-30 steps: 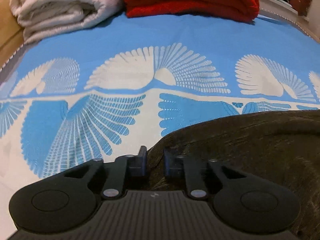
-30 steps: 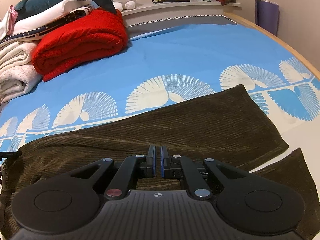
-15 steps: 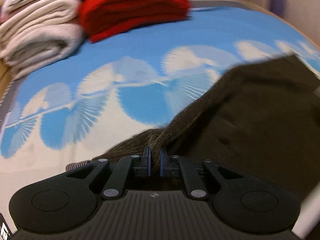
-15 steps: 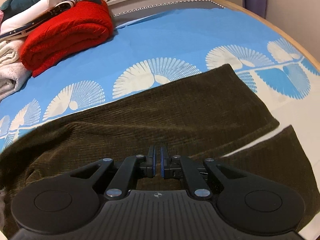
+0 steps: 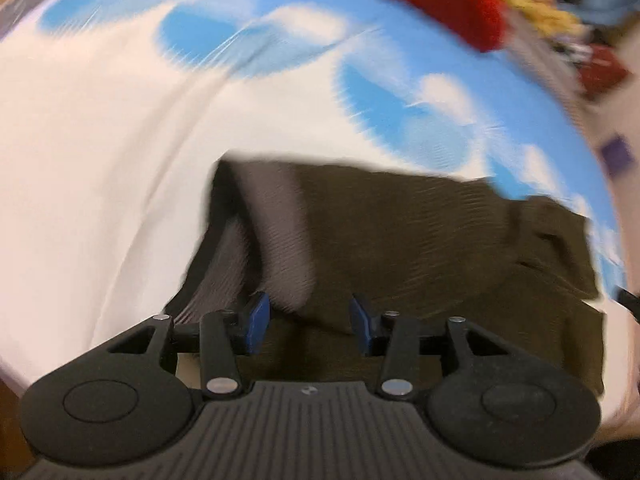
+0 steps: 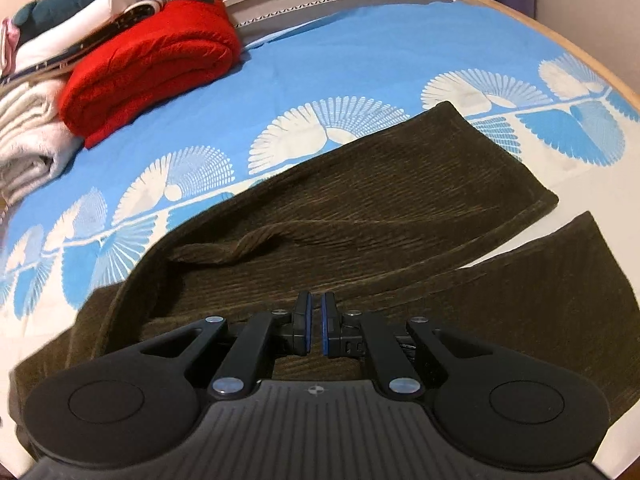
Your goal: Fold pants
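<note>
Brown pants (image 6: 400, 216) on blue bedspread (image 6: 360, 60)

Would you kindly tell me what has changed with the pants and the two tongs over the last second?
The left tongs had been pinched on the waist end of the brown corduroy pants and carried it across onto the legs; now their jaws are opening, letting the cloth go. The right tongs stayed shut over the pants. The red blanket and the blue bedspread are unchanged.
</note>
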